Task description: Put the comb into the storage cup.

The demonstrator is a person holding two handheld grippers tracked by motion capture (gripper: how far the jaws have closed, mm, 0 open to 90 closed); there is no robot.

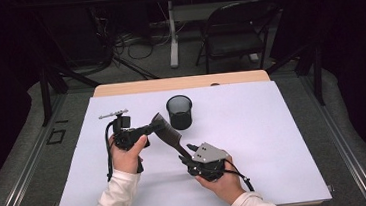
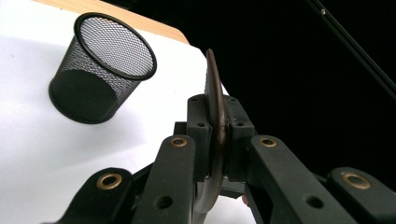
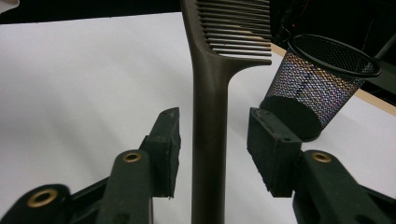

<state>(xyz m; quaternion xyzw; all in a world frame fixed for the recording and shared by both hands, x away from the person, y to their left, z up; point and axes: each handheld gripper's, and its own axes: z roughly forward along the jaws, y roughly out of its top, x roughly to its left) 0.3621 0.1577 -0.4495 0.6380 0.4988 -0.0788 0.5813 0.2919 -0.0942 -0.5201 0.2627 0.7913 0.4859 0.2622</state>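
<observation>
Just beside the mesh pen cup, above the white worktop, my left tool clamps the brown comb at its toothed end; my right tool stands part-open around the handle. It looks light, stiff and slick, so I judge the handle the safest hold.

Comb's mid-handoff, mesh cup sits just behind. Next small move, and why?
Probably draw the right gripper back off the handle: its pads stand apart from the comb, while the left gripper is shut on the toothed end, so the left alone can carry it to the mesh cup.
</observation>
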